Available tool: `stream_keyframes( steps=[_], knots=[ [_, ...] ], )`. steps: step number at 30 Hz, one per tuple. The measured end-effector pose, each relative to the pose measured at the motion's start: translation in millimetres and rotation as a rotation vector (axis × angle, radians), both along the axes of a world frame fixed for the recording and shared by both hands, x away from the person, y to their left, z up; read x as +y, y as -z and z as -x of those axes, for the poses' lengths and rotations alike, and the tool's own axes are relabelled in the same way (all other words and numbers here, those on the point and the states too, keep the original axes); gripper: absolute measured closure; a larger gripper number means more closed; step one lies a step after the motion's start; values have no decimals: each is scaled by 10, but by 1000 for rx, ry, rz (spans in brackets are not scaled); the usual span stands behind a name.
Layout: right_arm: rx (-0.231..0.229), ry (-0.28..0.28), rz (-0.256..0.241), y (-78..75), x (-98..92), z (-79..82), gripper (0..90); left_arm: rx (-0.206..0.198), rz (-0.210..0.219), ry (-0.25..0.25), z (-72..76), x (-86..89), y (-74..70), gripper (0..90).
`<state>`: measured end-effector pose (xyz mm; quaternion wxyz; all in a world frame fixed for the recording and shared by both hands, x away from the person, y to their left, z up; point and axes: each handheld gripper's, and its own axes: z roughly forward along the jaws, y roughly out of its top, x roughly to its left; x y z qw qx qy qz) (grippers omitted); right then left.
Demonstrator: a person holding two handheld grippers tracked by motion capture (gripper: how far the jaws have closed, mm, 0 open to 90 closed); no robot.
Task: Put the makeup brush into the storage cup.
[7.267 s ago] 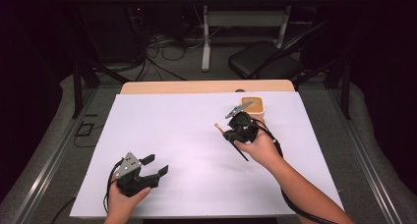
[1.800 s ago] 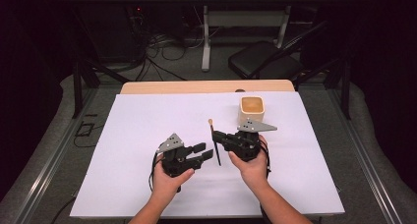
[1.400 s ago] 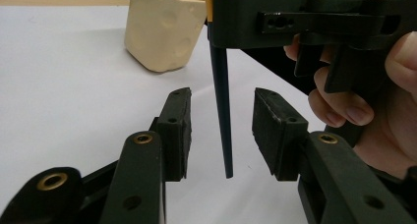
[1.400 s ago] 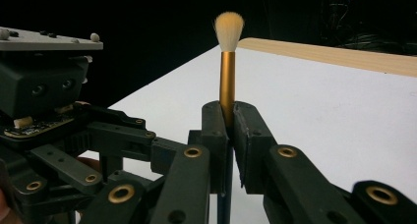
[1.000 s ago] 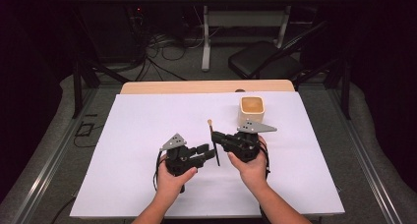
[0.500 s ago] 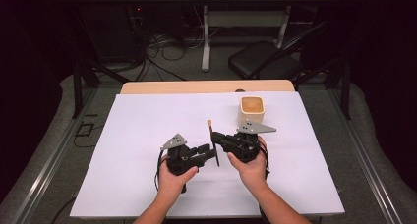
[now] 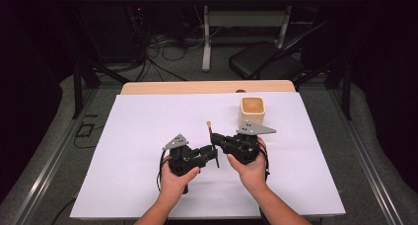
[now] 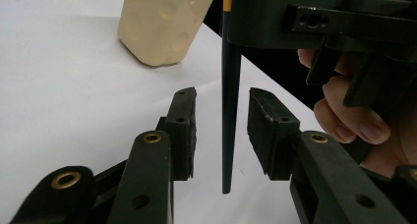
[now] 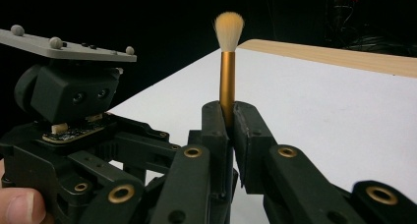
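Your left gripper (image 7: 213,155) sits near the middle of the white table (image 7: 148,121), its 2 jaws parted. In the left gripper view the dark tapered handle of the brush (image 8: 230,111) stands in the gap between the pads (image 8: 183,130), close to both, with no contact that you can make out.

Just to the right, the brush (image 7: 211,136) runs from the grippers toward the far edge, its pale bristle tip pointing away from you. Your right gripper (image 7: 217,138) is clamped on it: in the right gripper view the 2 jaws press together around the gold ferrule (image 9: 227,81), with the bristles above.

Farther right, the cream cup (image 7: 252,110) stands upright on the table, just beyond your right hand (image 7: 251,168).
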<state>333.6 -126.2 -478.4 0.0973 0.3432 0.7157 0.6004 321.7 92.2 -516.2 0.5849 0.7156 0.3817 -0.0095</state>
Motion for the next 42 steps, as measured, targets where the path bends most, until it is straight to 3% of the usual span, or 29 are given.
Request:
stream_keyframes(
  steps=[42],
  knots=[
    [0, -14, 13, 28, 37, 13, 839, 45, 36, -3, 5, 23, -4, 816]
  ],
)
